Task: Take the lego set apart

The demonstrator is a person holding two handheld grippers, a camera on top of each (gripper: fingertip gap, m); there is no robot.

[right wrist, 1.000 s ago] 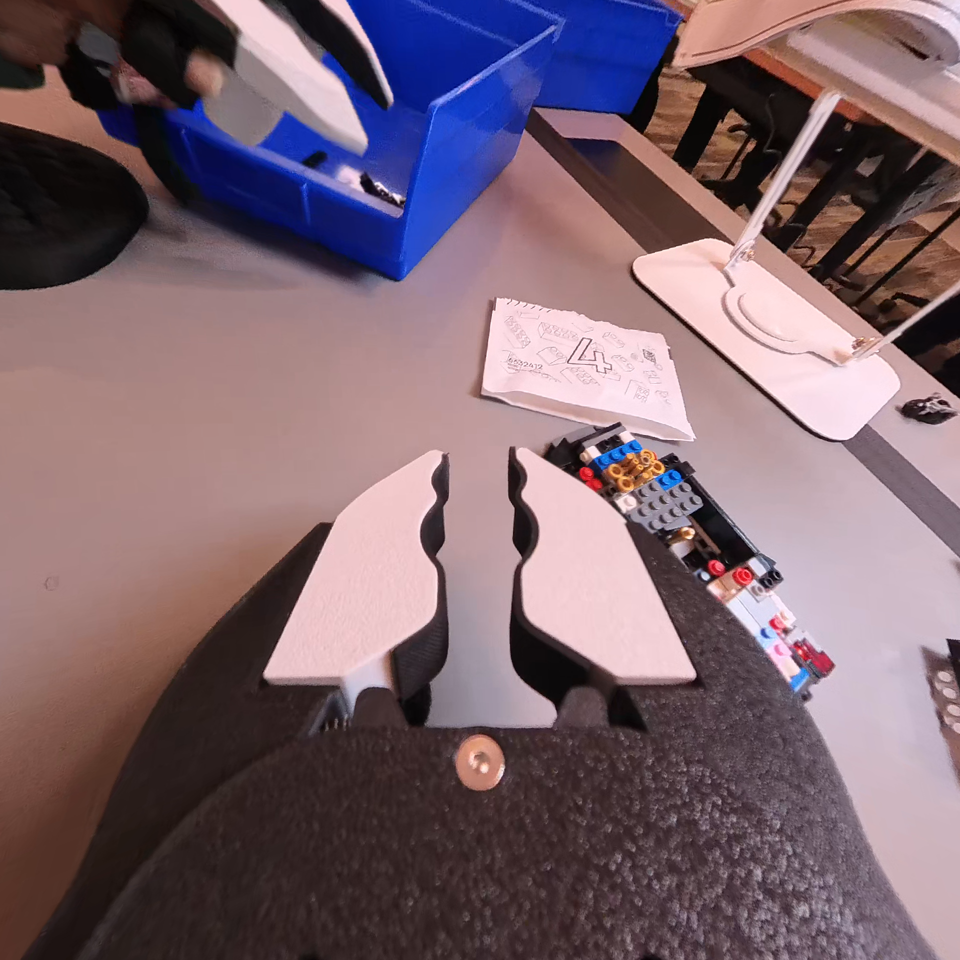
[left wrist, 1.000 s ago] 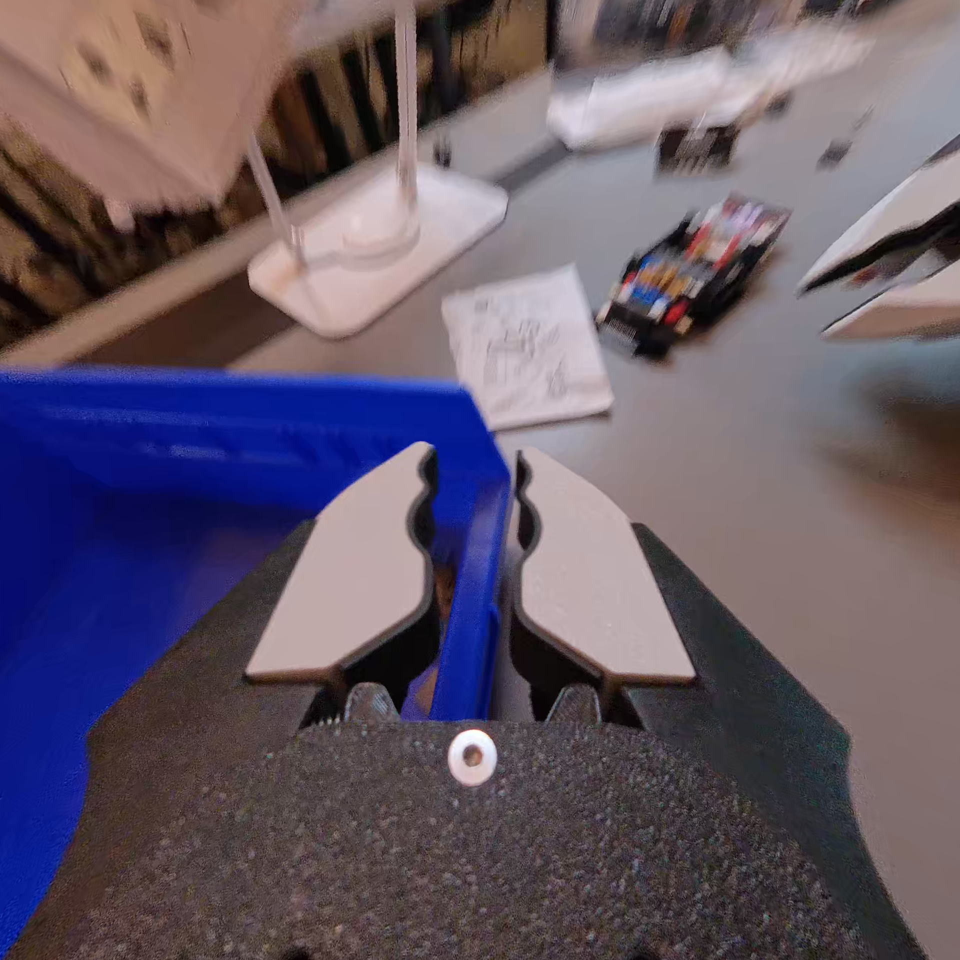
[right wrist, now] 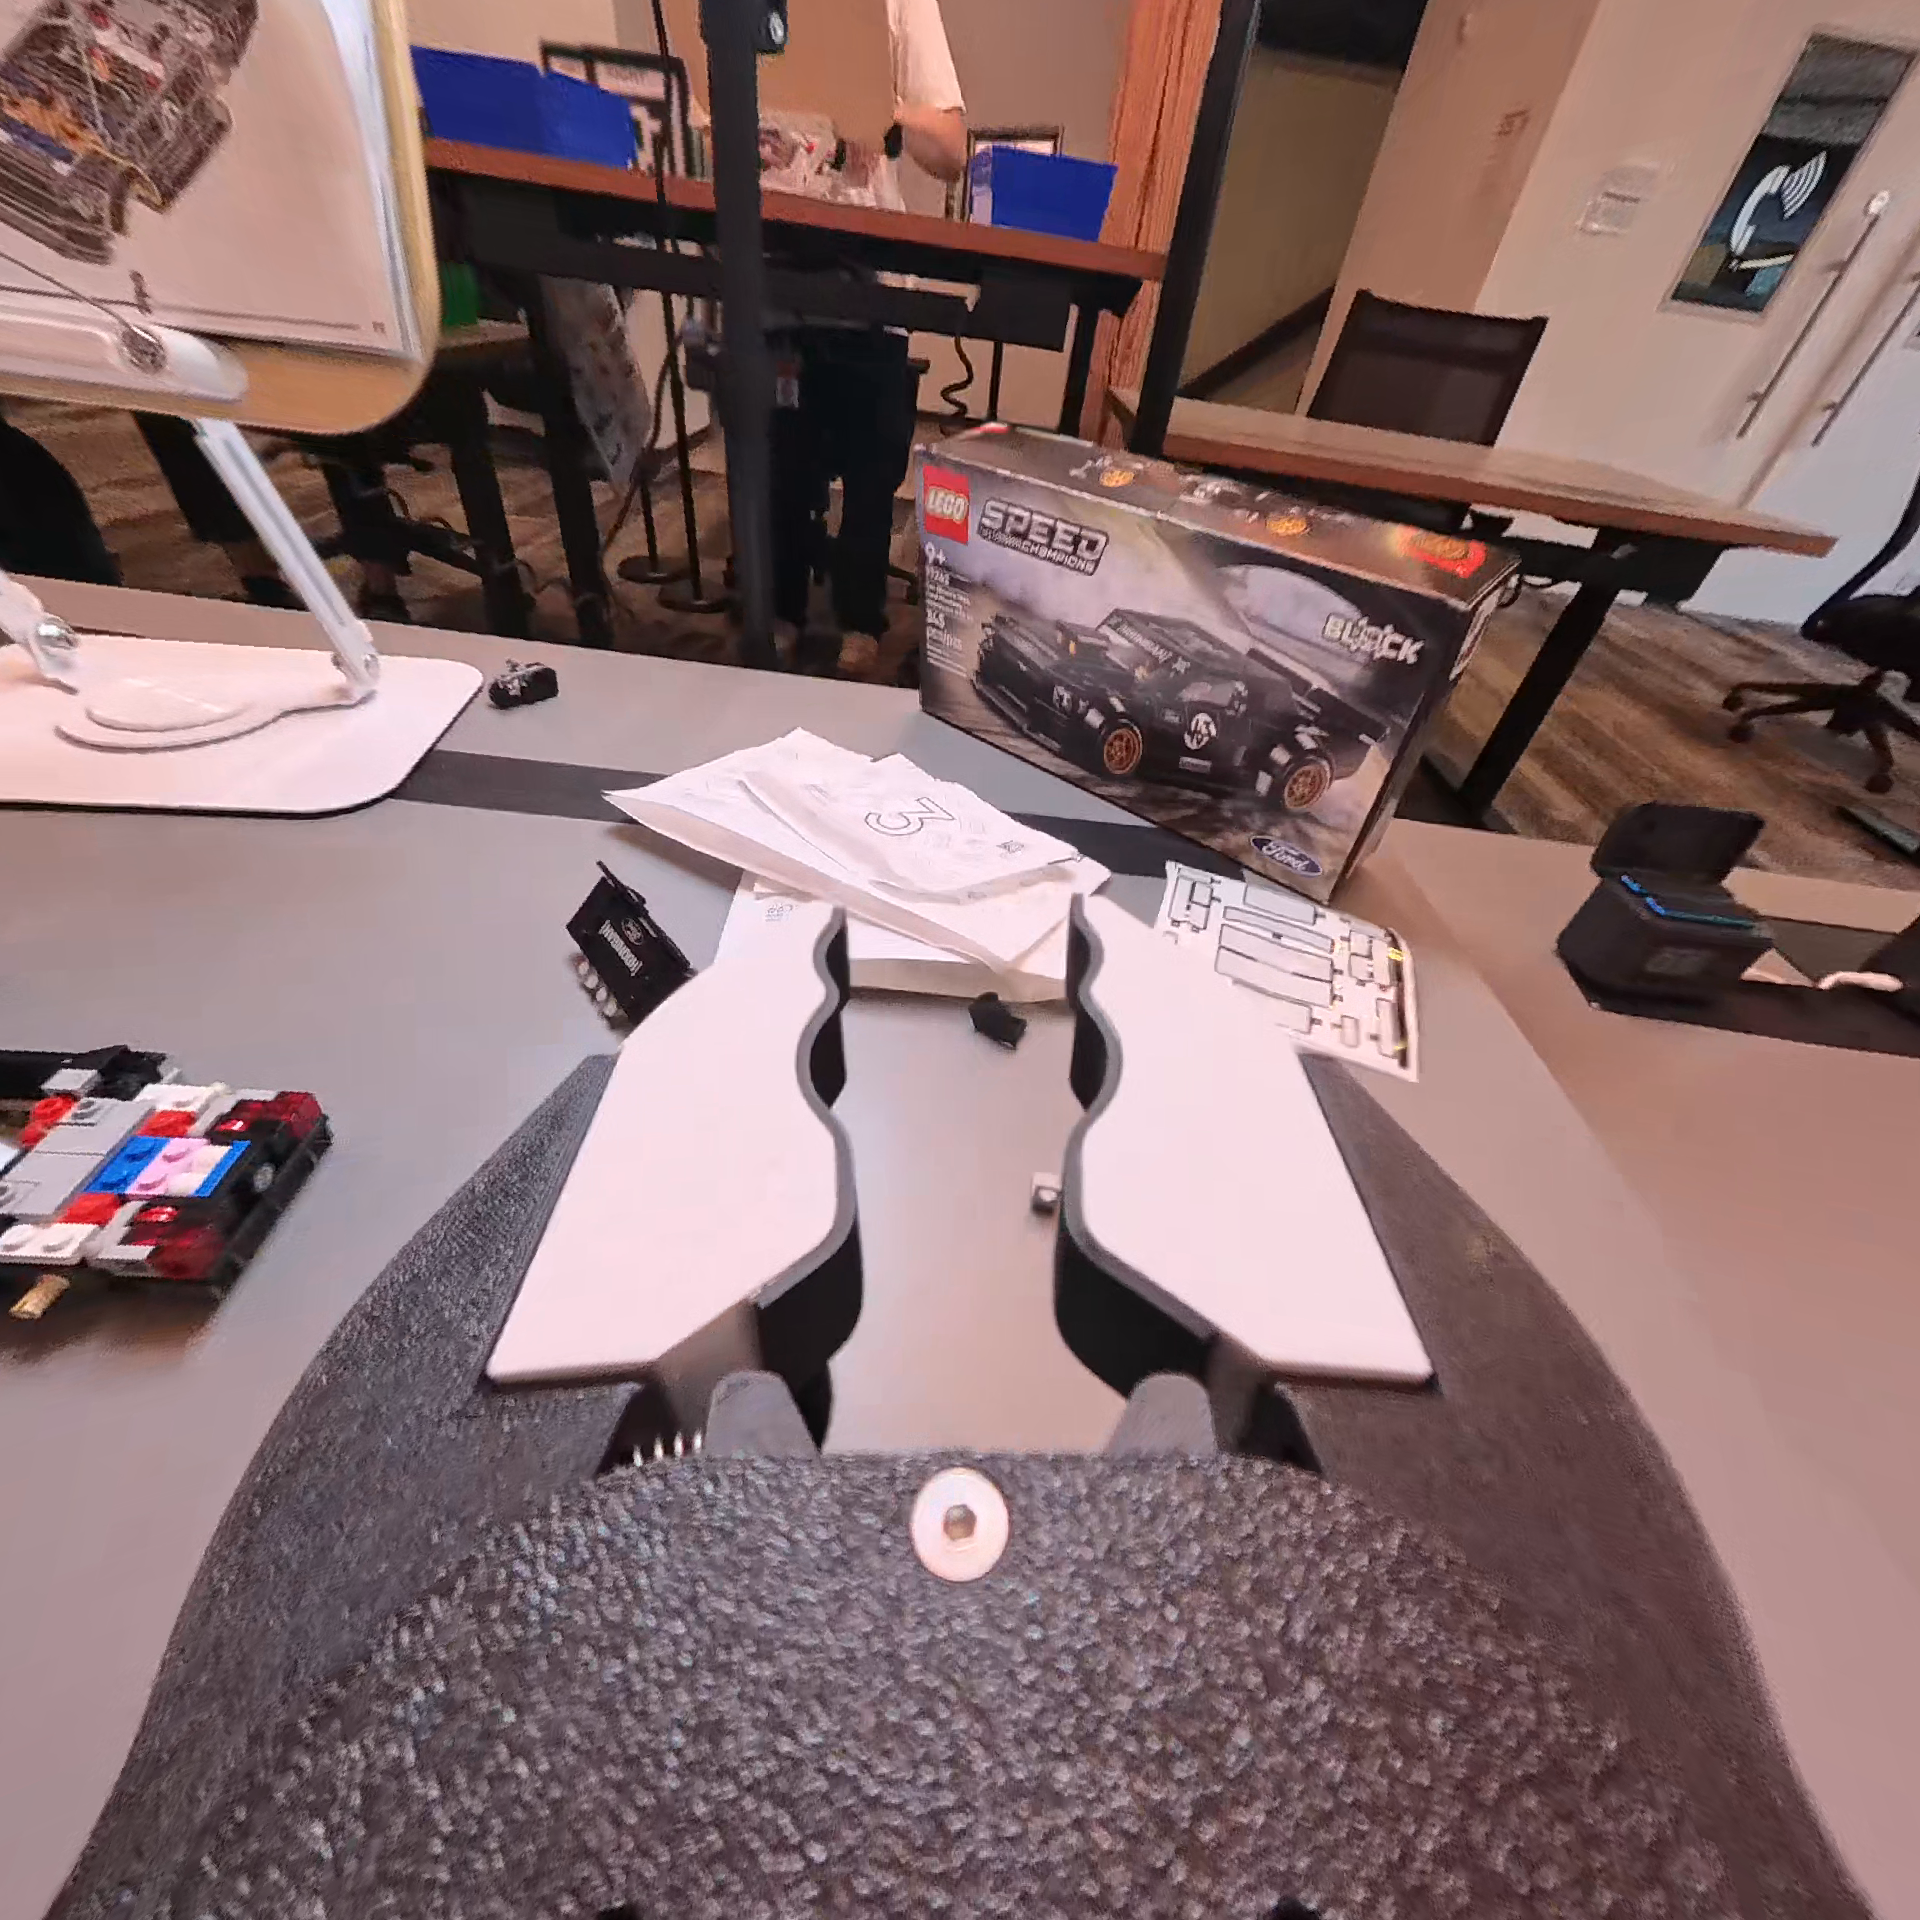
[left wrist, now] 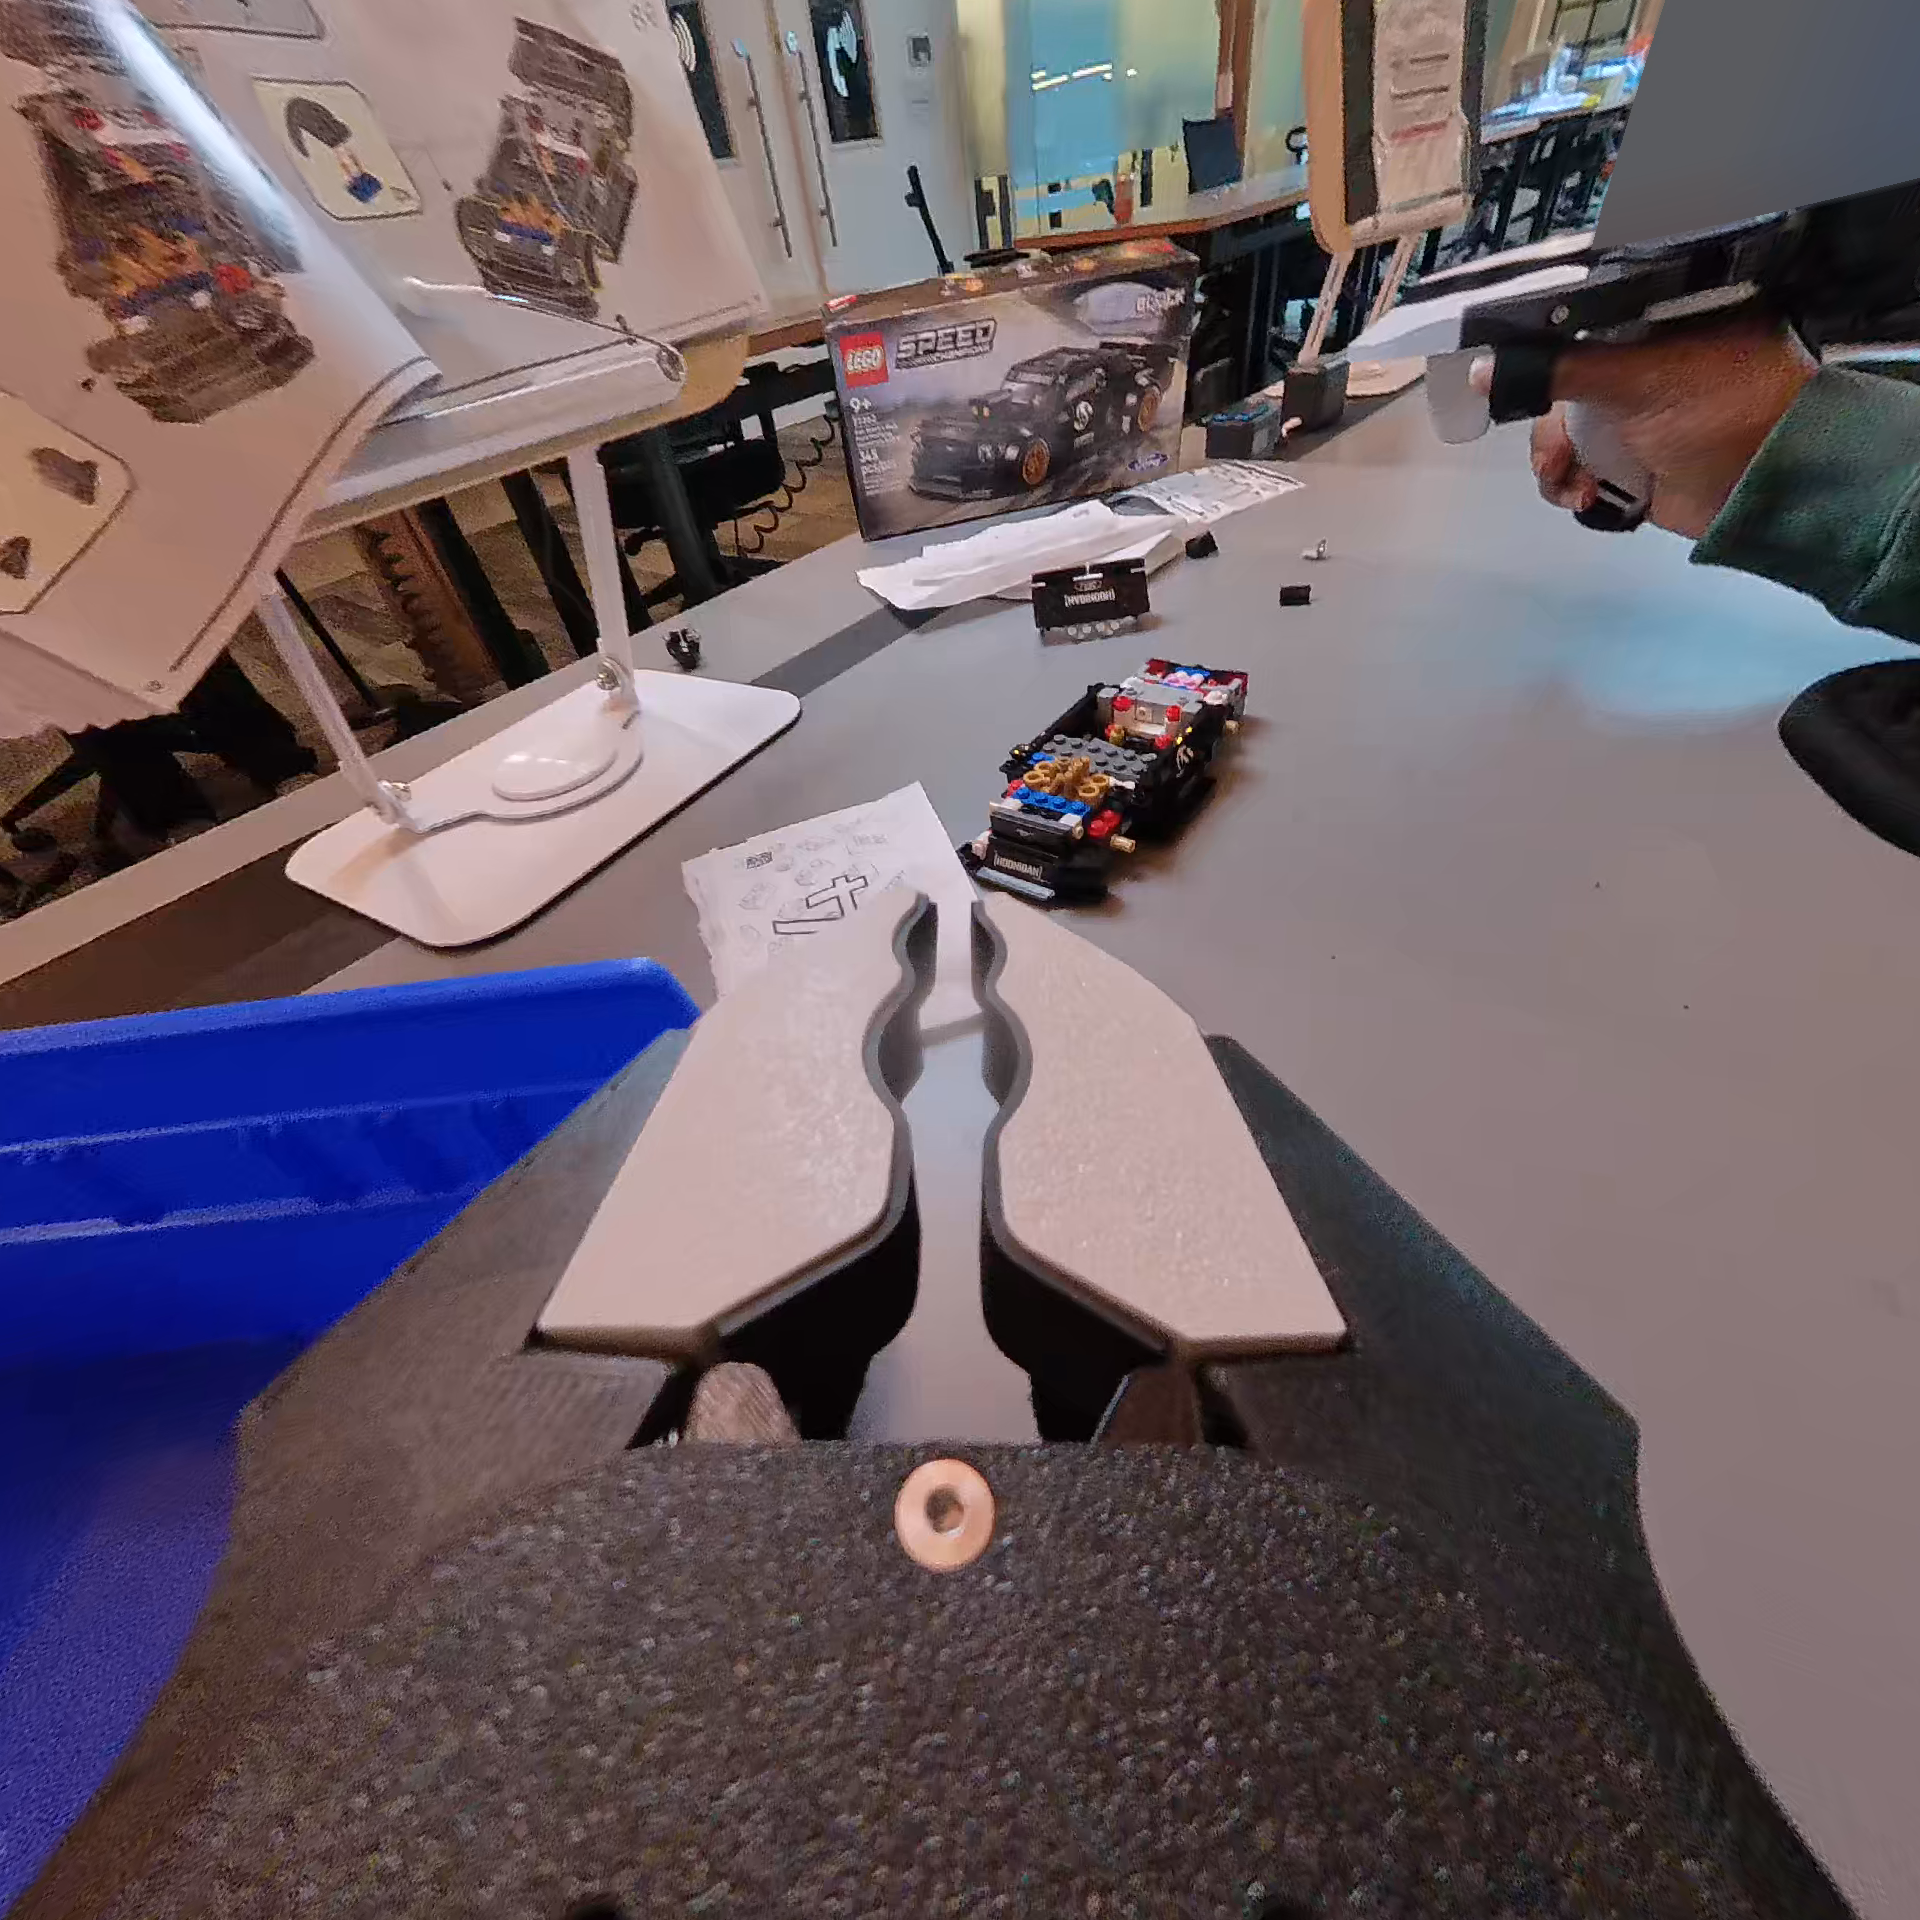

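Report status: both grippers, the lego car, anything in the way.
Left gripper nearly closed, empty, beside blue bin. Right gripper open, empty, over loose bricks. Lego car part-stripped, untouched on table. Paper bag before it.

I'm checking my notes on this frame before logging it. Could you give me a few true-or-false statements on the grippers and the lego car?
1. The right gripper holds a brick. False: it is open and empty.
2. The lego car sits on the grey table, untouched. True.
3. The blue bin lies beside the left gripper. True.
4. The set's box lies flat. False: it stands on its long edge.
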